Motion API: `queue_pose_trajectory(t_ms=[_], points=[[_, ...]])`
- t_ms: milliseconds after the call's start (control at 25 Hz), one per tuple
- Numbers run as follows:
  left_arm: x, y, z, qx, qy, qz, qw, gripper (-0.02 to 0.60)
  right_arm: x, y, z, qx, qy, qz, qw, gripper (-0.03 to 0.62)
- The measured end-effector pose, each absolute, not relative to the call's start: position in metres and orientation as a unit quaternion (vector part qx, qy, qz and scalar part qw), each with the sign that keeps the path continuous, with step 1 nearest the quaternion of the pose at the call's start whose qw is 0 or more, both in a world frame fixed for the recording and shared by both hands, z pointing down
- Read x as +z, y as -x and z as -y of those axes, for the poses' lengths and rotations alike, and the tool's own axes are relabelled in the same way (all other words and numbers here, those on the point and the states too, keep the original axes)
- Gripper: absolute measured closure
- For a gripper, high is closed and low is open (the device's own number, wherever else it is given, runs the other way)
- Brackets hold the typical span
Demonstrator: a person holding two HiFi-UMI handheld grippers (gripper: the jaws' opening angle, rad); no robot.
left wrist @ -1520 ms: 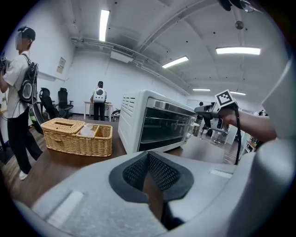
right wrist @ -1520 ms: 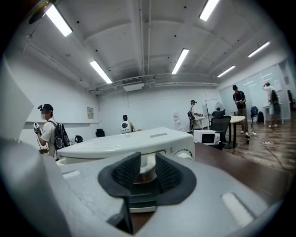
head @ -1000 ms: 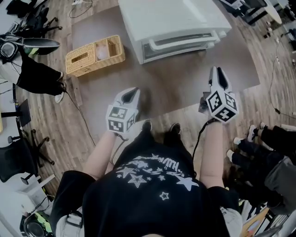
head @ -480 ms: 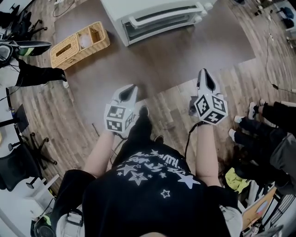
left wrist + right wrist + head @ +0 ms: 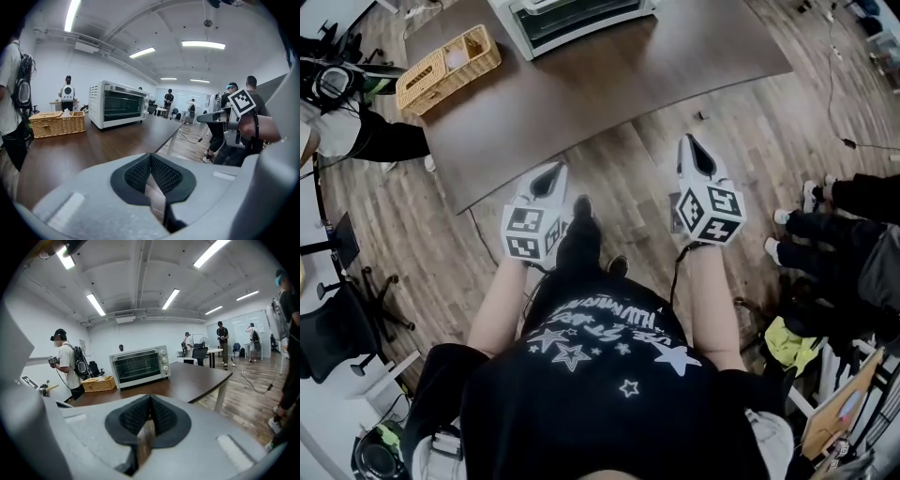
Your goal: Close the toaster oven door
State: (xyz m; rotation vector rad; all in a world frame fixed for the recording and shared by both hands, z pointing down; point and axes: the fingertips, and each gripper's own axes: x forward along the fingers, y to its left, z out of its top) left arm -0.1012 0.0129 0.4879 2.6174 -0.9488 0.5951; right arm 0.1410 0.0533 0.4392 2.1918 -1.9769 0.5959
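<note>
The white toaster oven point(image 5: 572, 14) stands at the far end of the brown table point(image 5: 609, 84), and its glass door looks closed against the body point(image 5: 140, 365) point(image 5: 123, 104). Both grippers hang over the wooden floor, short of the table's near edge. My left gripper point(image 5: 547, 174) is shut, its pads meeting with nothing between them point(image 5: 150, 157). My right gripper point(image 5: 694, 146) is also shut and empty point(image 5: 150, 399). The right gripper point(image 5: 206, 118) appears at the right of the left gripper view, level with the table.
A wicker basket point(image 5: 450, 67) sits on the table left of the oven. Several people stand around the room, one point(image 5: 68, 364) to the left and legs point(image 5: 839, 216) at the right. Office chairs point(image 5: 342, 309) are at the left, and a cable point(image 5: 853, 141) crosses the floor.
The view has pulled back from the table: the oven and basket have slid toward the top edge, and both grippers now sit over the floor instead of the table's edge.
</note>
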Motion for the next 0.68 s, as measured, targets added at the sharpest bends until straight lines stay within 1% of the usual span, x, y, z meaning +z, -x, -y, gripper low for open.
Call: queue_pose_trajectory(t_ms=[320, 680], points=[[0.475, 0.103, -0.081, 0.194, -0.911, 0.336, 0.14, 0.571, 0.426, -0.14, -0.129, 0.189, -0.726, 0.659, 0.054, 0.591], [0.461, 0.096, -0.133, 0.179, -0.914, 0.34, 0.128, 0.571, 0.425, -0.136, -0.18, 0.189, -0.716, 0.67, 0.052, 0.591]])
